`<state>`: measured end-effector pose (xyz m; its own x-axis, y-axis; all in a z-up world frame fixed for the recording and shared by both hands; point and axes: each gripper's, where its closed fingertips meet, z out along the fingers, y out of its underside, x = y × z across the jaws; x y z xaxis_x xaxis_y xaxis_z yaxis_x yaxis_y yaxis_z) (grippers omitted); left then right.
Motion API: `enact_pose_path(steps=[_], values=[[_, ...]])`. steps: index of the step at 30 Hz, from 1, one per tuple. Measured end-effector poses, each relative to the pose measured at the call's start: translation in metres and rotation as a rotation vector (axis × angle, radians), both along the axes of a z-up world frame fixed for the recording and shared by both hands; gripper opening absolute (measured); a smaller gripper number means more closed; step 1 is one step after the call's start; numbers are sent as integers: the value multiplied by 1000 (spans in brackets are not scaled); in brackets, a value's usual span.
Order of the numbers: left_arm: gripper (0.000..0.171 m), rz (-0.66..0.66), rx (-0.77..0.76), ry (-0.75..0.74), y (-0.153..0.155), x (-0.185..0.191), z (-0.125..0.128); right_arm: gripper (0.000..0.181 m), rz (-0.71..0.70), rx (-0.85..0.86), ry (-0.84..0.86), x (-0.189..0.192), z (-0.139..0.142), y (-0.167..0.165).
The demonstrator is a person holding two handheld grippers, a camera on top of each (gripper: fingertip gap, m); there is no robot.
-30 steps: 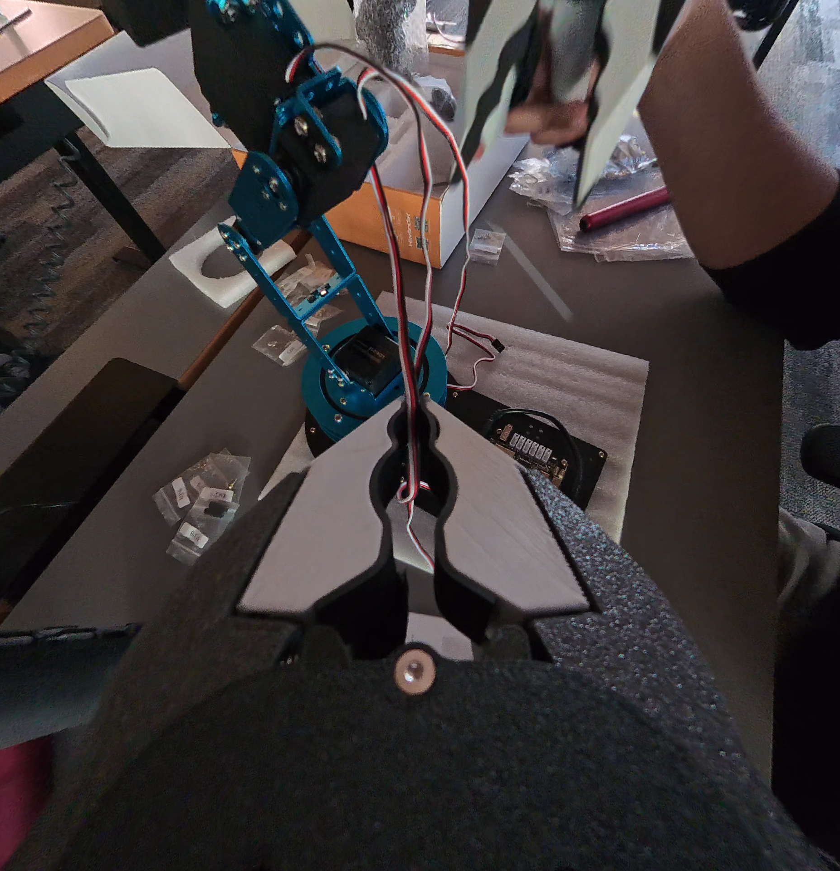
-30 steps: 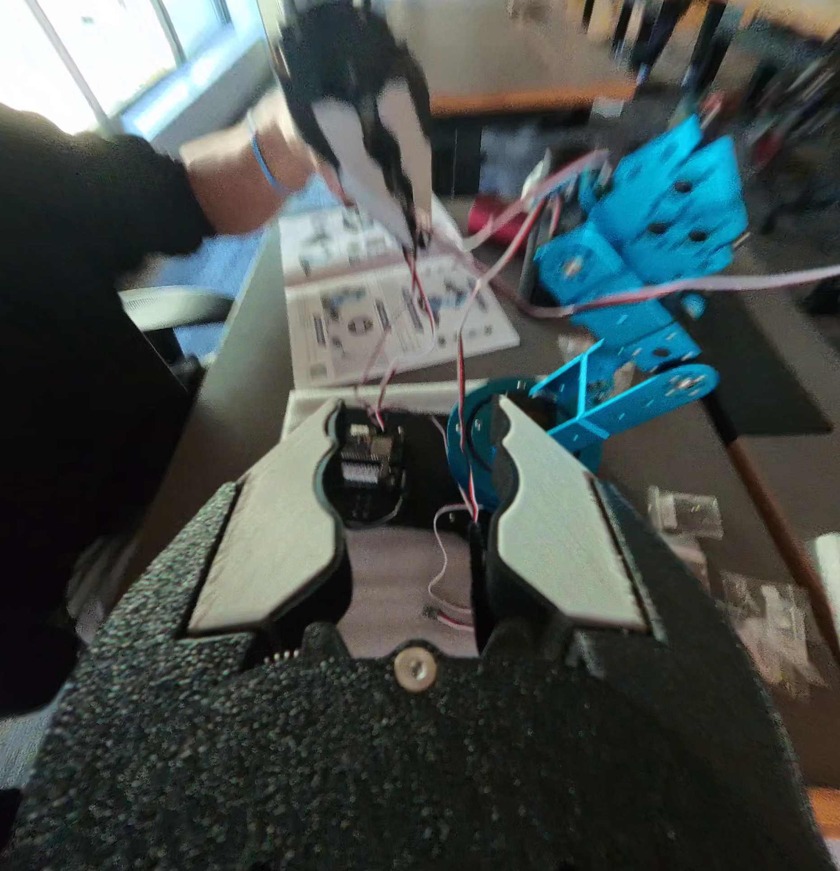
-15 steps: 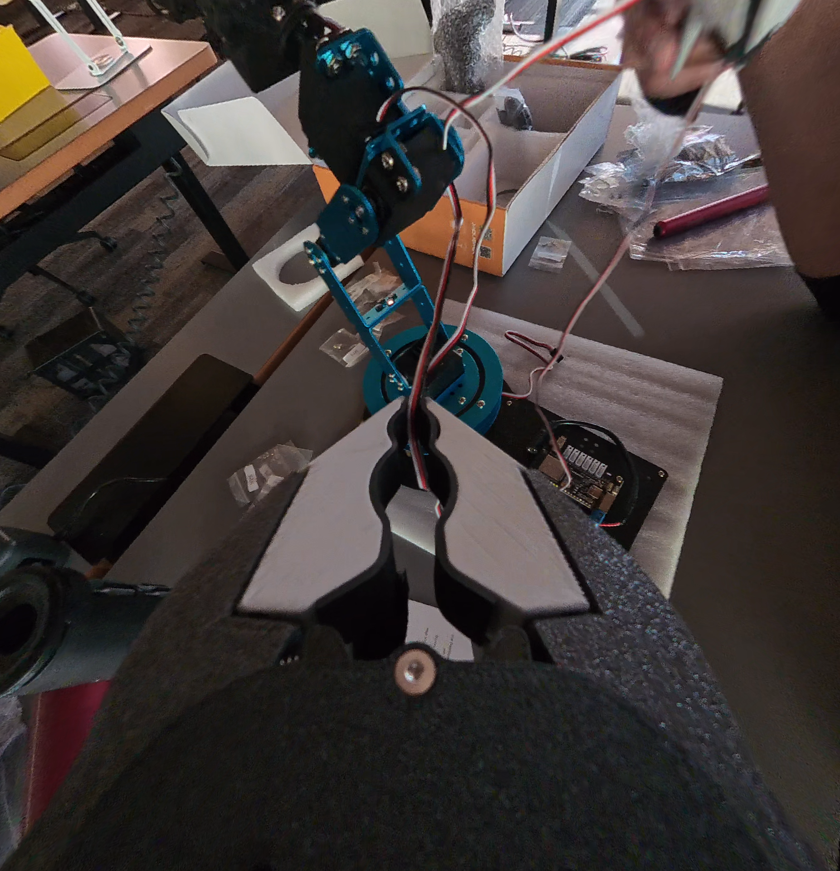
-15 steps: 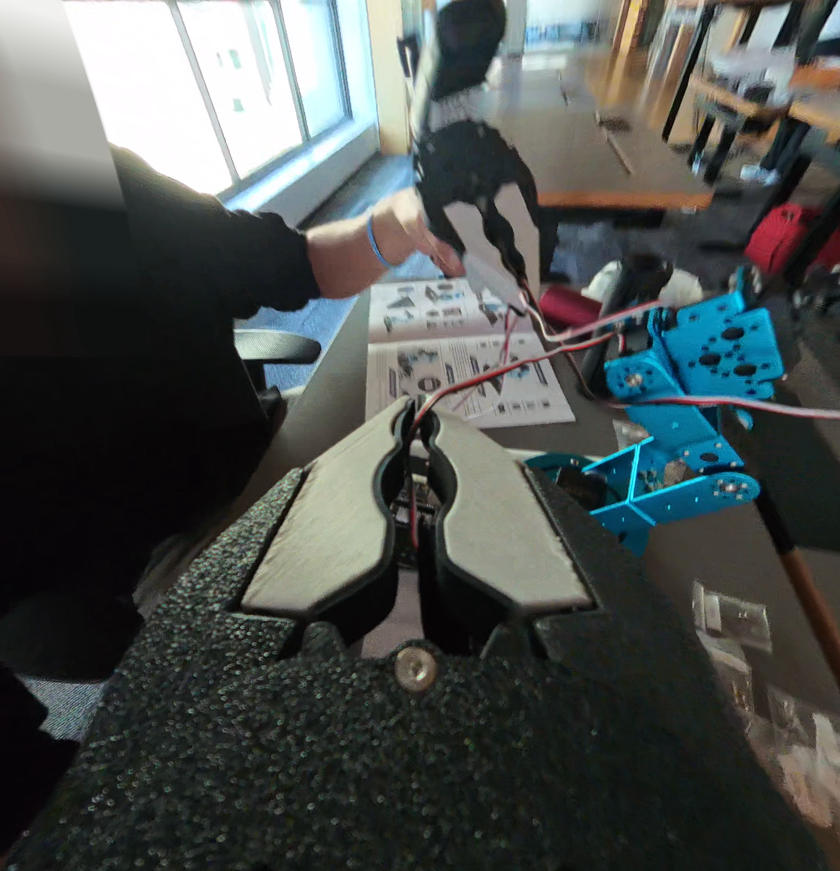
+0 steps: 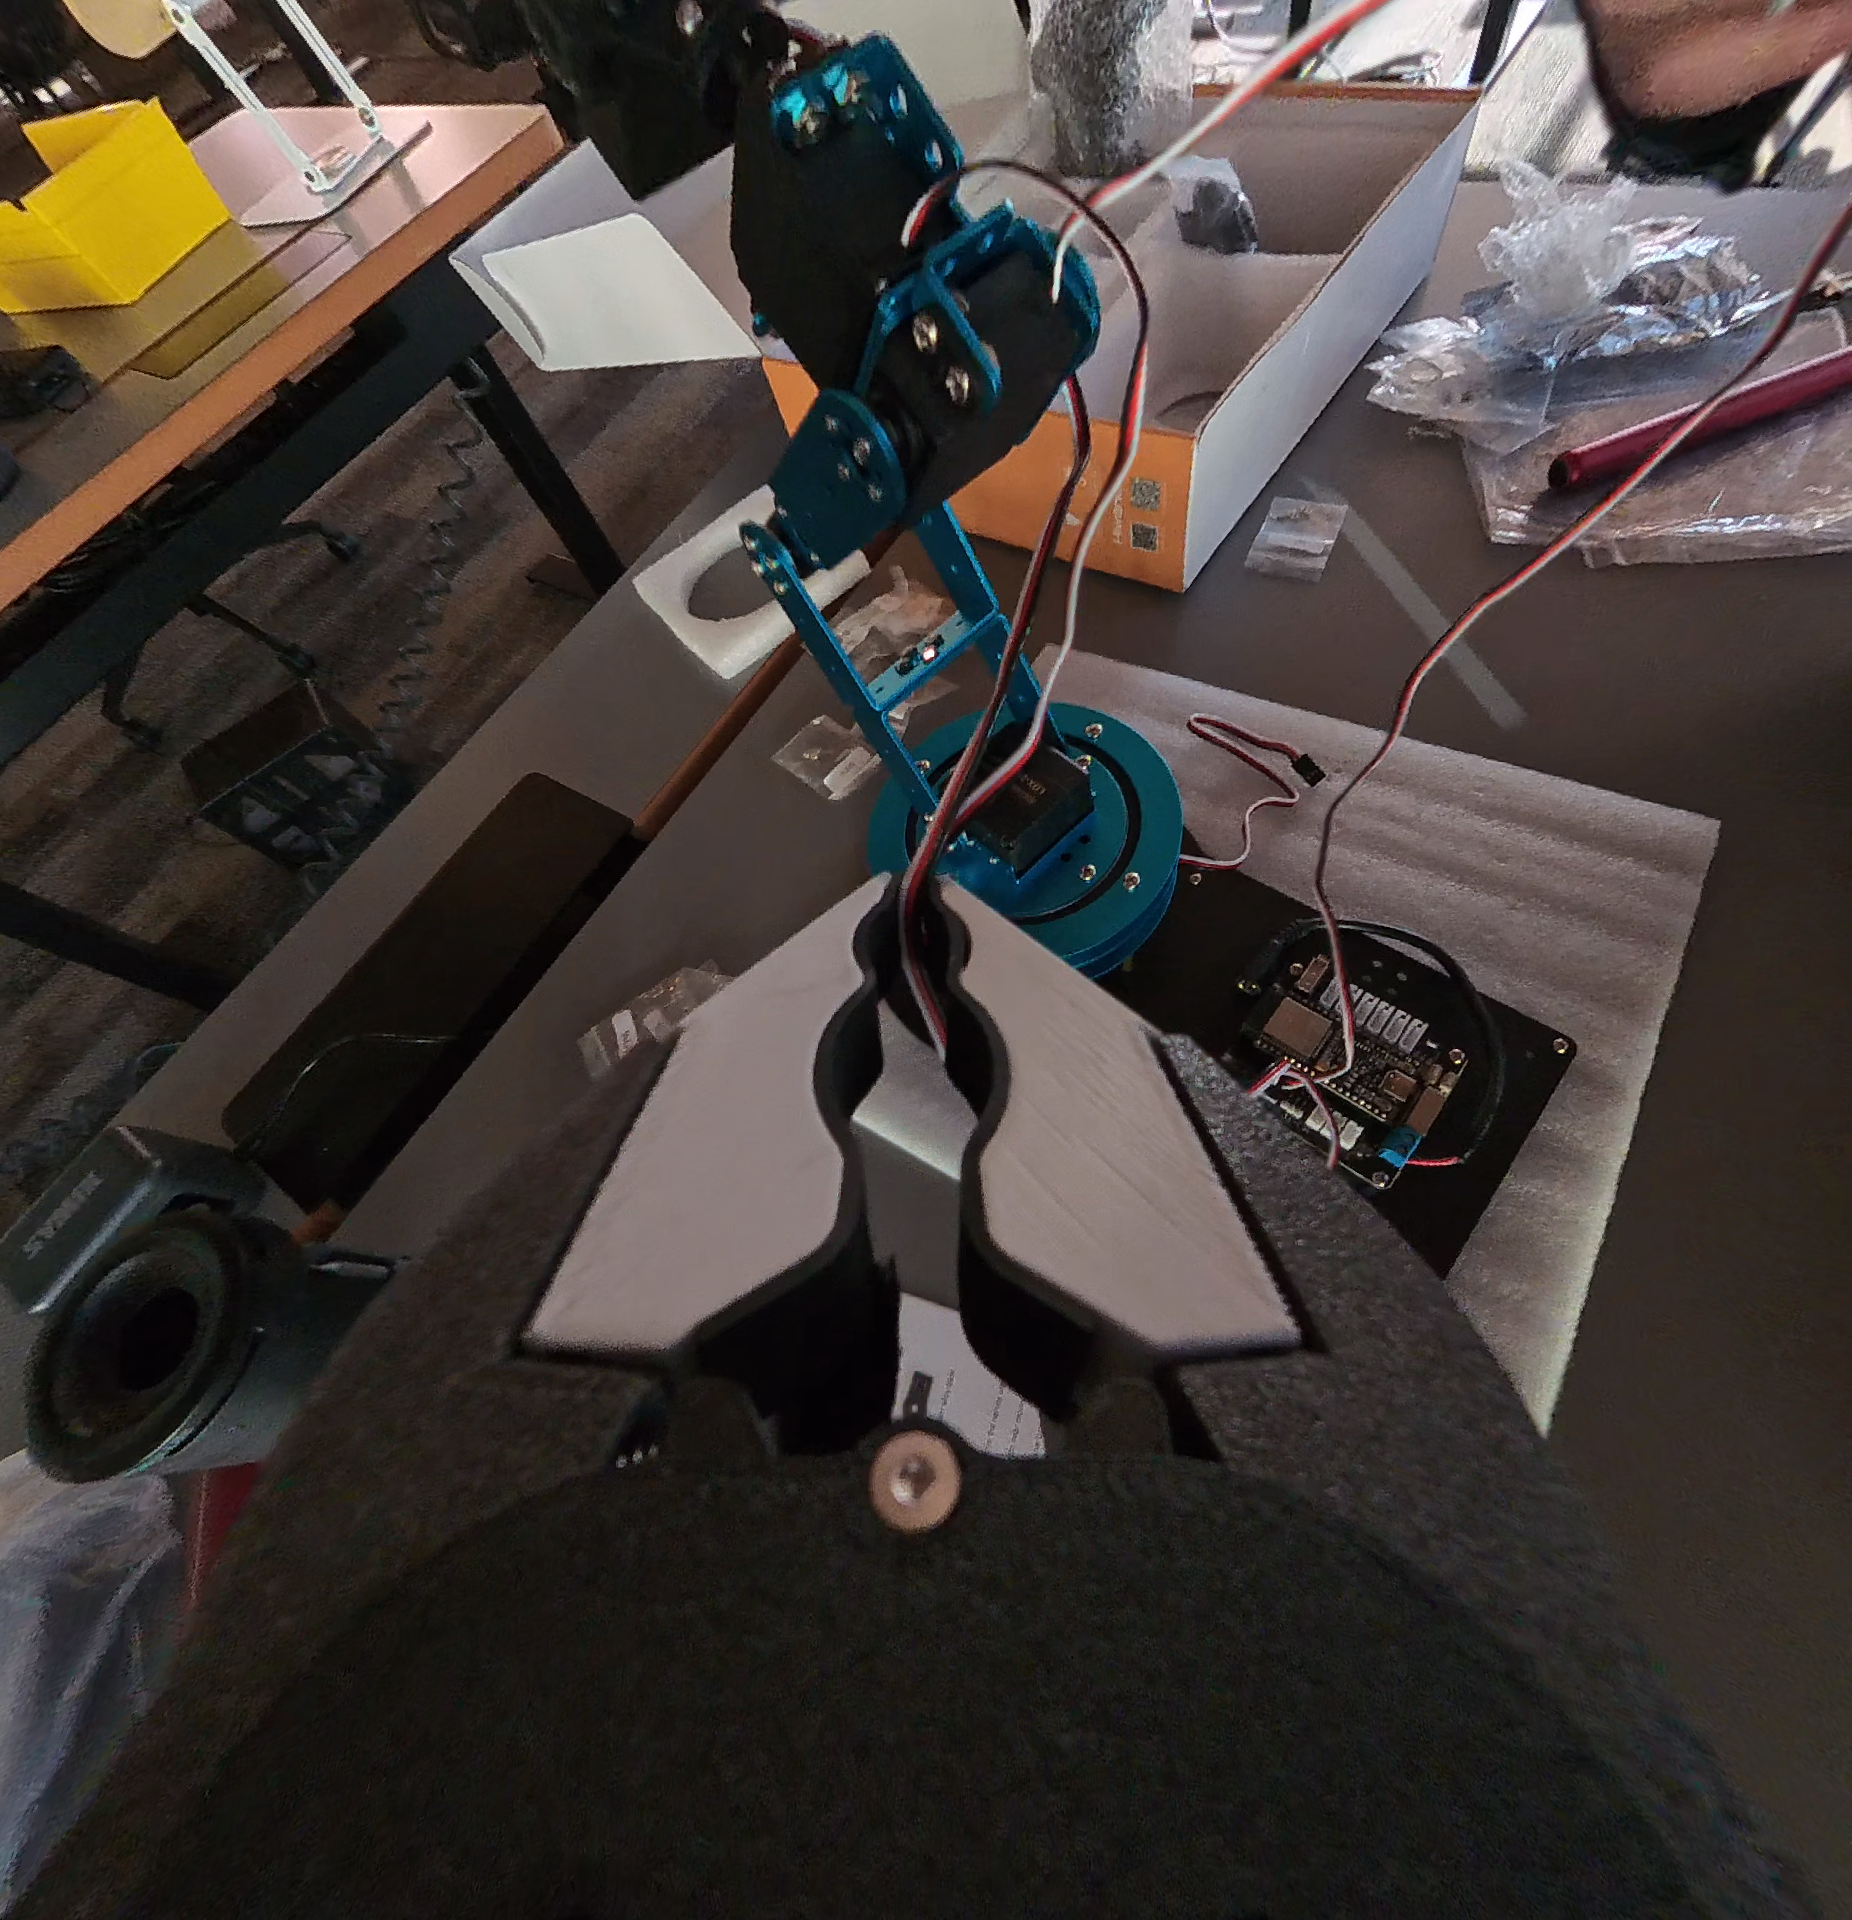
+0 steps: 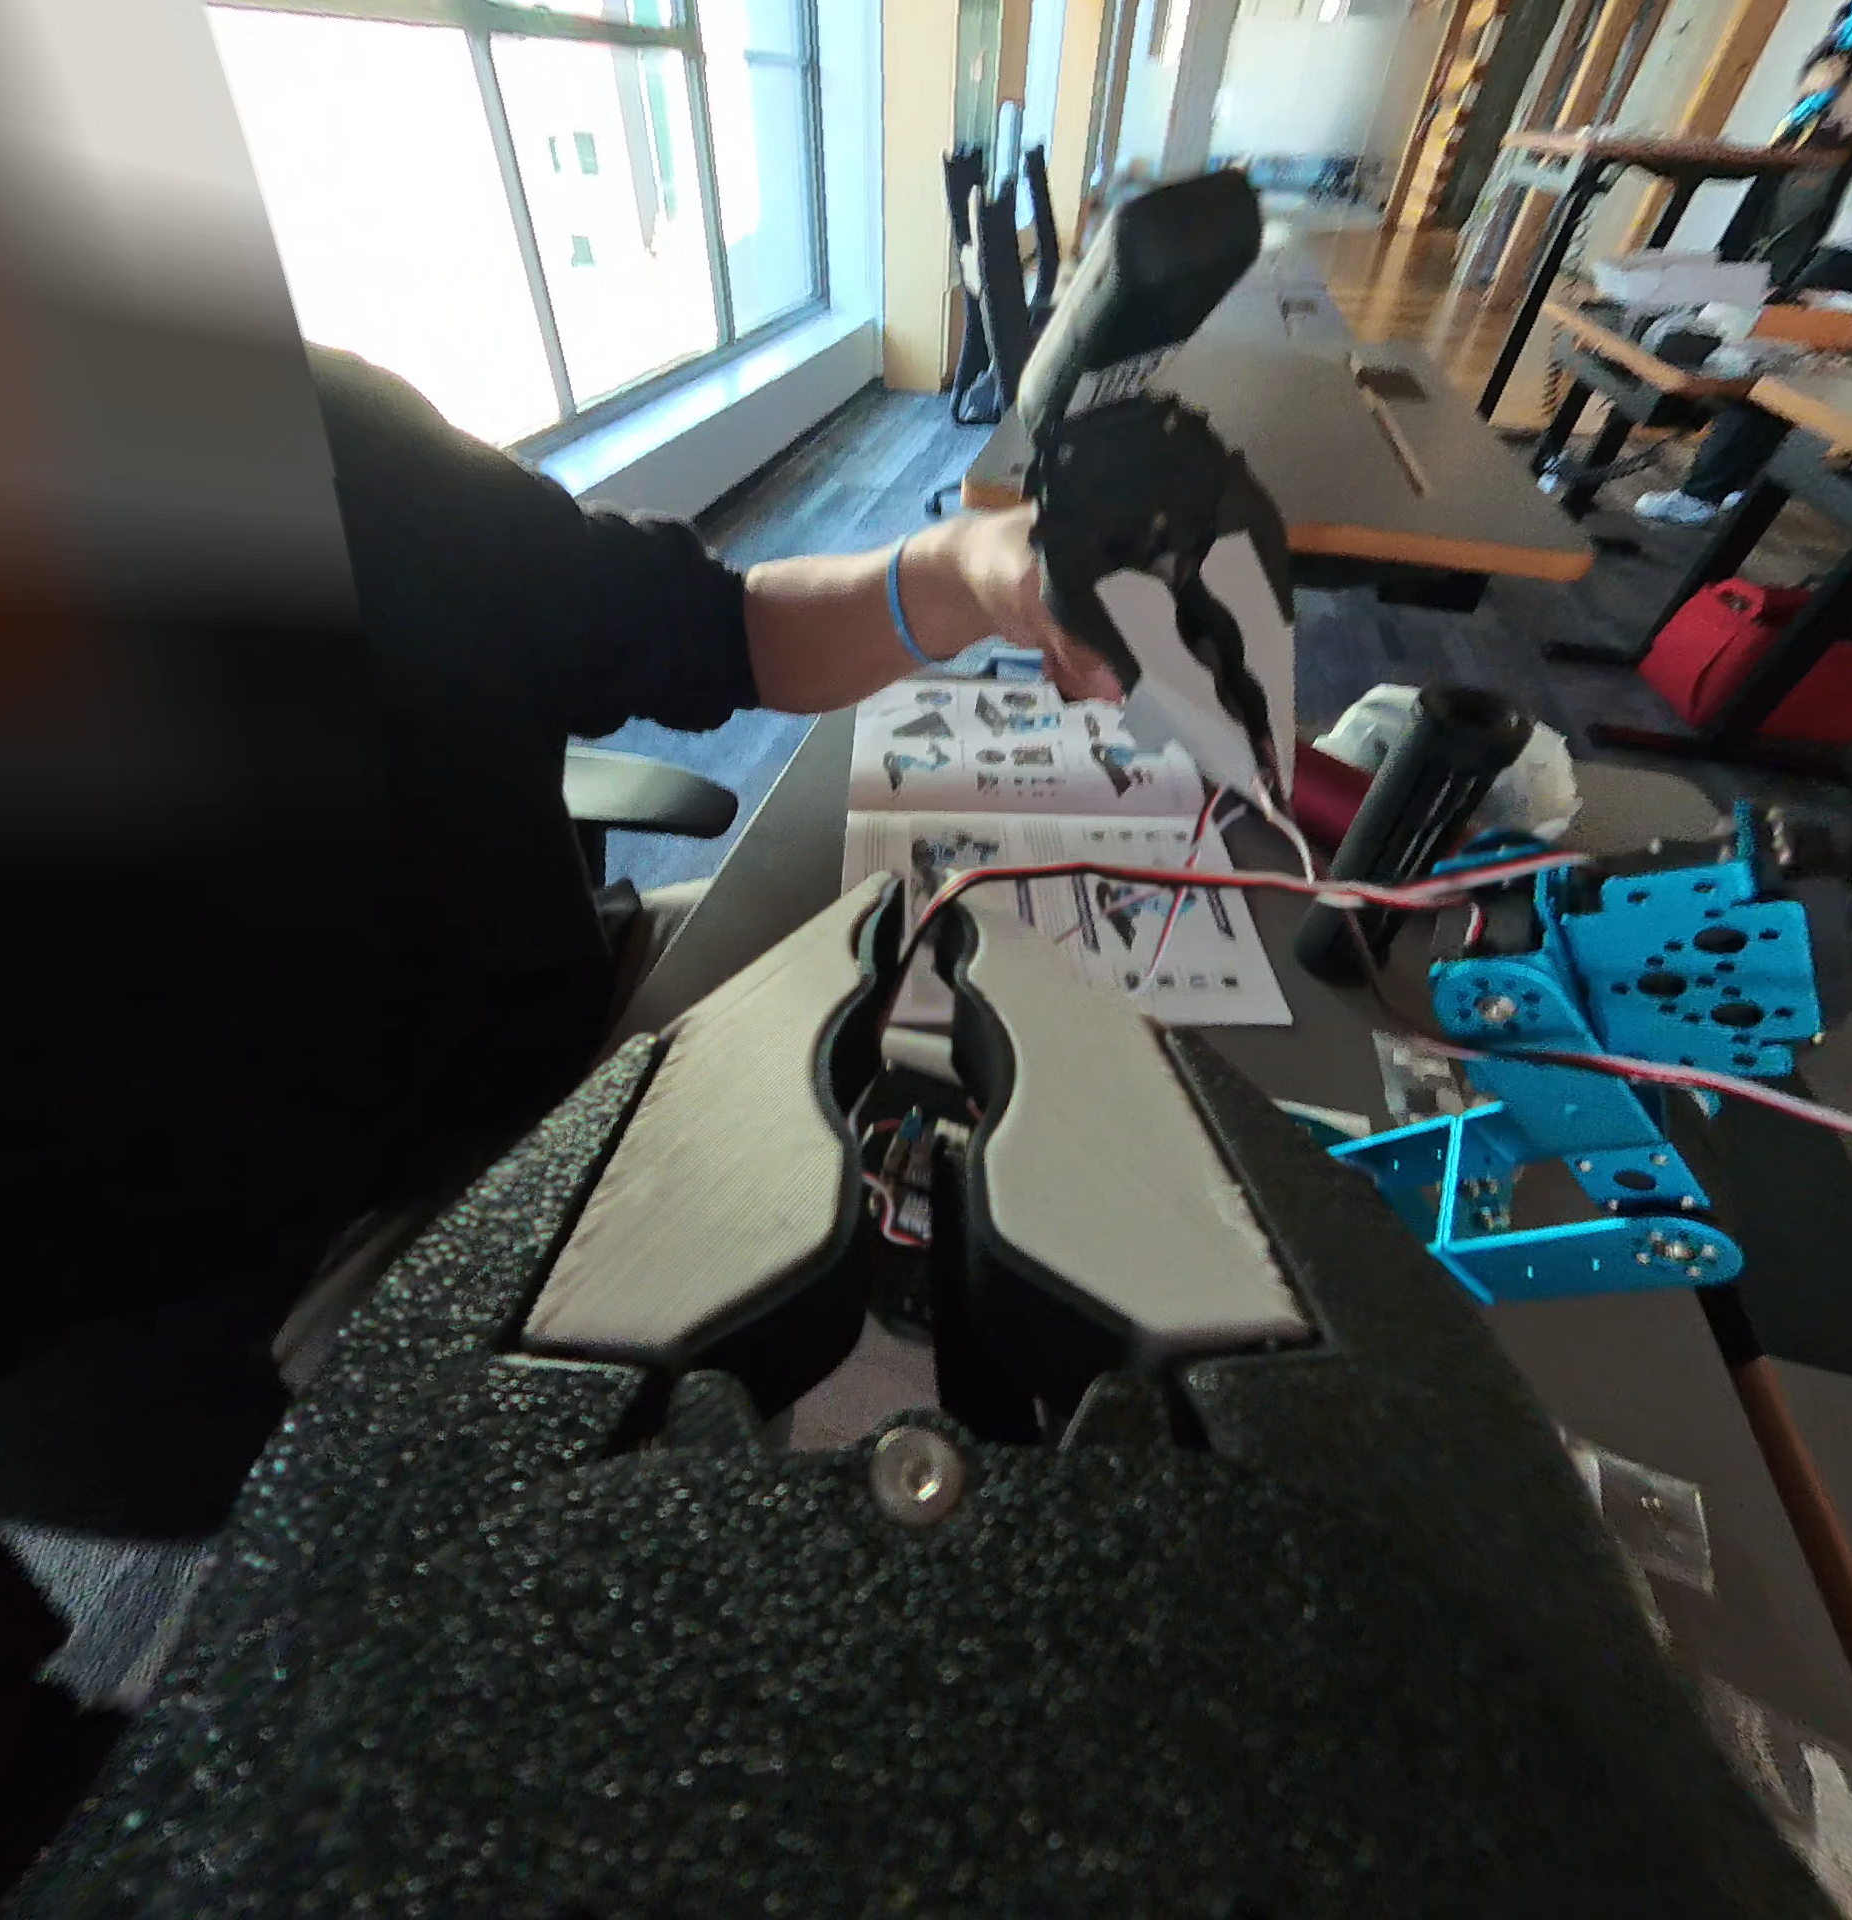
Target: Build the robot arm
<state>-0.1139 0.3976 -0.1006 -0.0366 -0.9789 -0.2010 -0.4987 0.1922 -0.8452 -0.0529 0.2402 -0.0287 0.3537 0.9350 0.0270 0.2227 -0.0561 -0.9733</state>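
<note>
A blue metal robot arm kit [image 5: 901, 343] stands on its round blue base [image 5: 1130, 821], beside a black controller board [image 5: 1348, 1049] on a white foam sheet [image 5: 1576, 883]. My left gripper [image 5: 917, 894] is shut on red, black and white servo wires [image 5: 1047, 582] that hang from the arm, just in front of the base. My right gripper [image 6: 917, 920] is shut on another servo wire [image 6: 1109, 883], held taut; this wire also shows in the left wrist view [image 5: 1524, 582], rising from the board. The right wrist view shows the left gripper [image 6: 1260, 764] above an open manual [image 6: 1057, 831], and the blue arm [image 6: 1628, 1039] to the right.
An orange and white cardboard box [image 5: 1265, 343], crumpled plastic bags [image 5: 1628, 291] and a maroon rod [image 5: 1732, 416] lie behind the arm. Small bags of parts [image 5: 652, 1018] and a white foam piece [image 5: 735, 613] lie left. A black ribbed cylinder [image 6: 1421, 810] stands by the manual. Tip to tip, the grippers are about 20 cm apart.
My right gripper was open a second ago; it has shut on a servo wire and lifted it up and away from the board. My left gripper stays shut on its wires and has drawn back.
</note>
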Motion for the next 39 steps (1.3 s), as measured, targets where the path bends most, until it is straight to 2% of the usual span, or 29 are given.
enact_pose_path(steps=[3, 5, 7, 10, 18, 21, 25, 30, 34, 39], values=[[2, -3, 6, 26, 0, -1, -10, 4, -63, 8, 29, -21, 10, 12], [2, -14, -16, 36, -2, -2, -17, 4, -110, 17, -44, -40, 0, 21], [2, -34, -54, 39, -5, -3, -23, 20, -87, 4, -155, -59, -18, 18], [2, -54, -118, 34, -8, -3, -27, 26, -98, 20, -238, -63, -30, 16], [3, -74, -194, 6, -15, -10, -32, 29, -253, 35, -240, -11, -19, 22], [6, -71, -218, 9, -18, -17, -38, 33, -297, 8, -311, 8, -27, 17], [22, -105, -294, -12, -33, -31, -45, 43, -358, -18, -424, 25, -43, 13], [23, -113, -345, -76, -41, -53, -60, 50, -461, -31, -499, 47, -49, 17], [23, -63, -376, -187, -31, -72, -76, 50, -537, -15, -500, 60, -45, 21], [24, 92, -384, -353, 6, -89, -88, 49, -575, 8, -509, 66, -47, 29]])
